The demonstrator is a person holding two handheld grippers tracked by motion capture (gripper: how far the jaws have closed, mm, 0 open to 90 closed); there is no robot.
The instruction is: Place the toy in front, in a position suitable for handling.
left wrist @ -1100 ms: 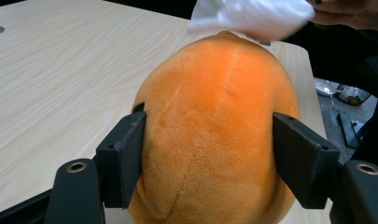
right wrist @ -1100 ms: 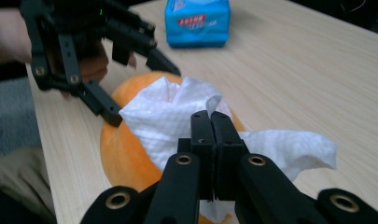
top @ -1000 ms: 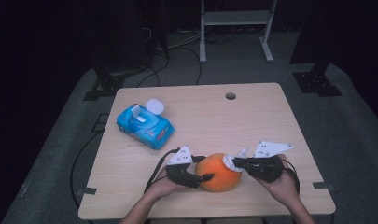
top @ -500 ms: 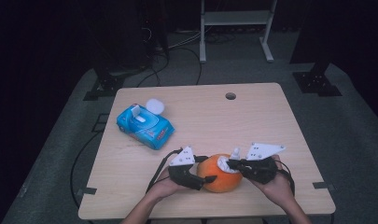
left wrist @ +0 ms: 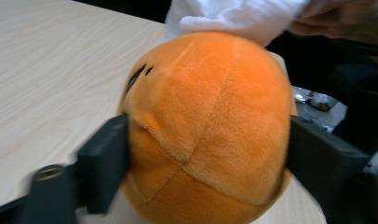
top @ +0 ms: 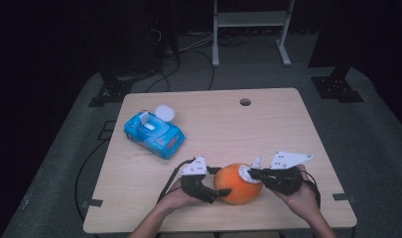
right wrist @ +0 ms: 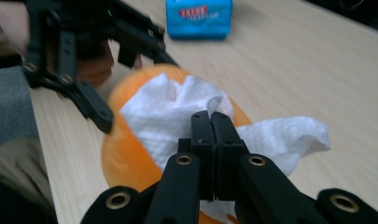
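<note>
Two grippers meet at one orange plush ball (top: 236,183), which sits near the front edge of the table (top: 268,129), and the coming wipe turns on how the wipe lies against that ball. In the high view the right gripper (top: 252,173) comes in from about 3 o'clock of the ball, its jaws pinched tight on a white wipe (top: 246,172) draped over the ball's upper right side. The right gripper view bears this out: the two black jaws stand pressed together with the wipe (right wrist: 177,116) caught between them, the cloth spreading over the ball (right wrist: 126,154) toward 11 o'clock and trailing loose to 3 o'clock. The left gripper (top: 223,191) lies at about 9 o'clock of the ball, and in the left gripper view its jaws stand wide, one pressed into each flank of the ball (left wrist: 210,135), bracing it; they have just been shifting a little around that hold, with the ball between them. The right hand is thus the one on the wipe, and the ball's top lies straight ahead of its jaws, so a stroke along its own line would likely carry the cloth across the crown. At 11 o'clock of the ball, well apart, lies a blue wipes pack (top: 154,134).
</note>
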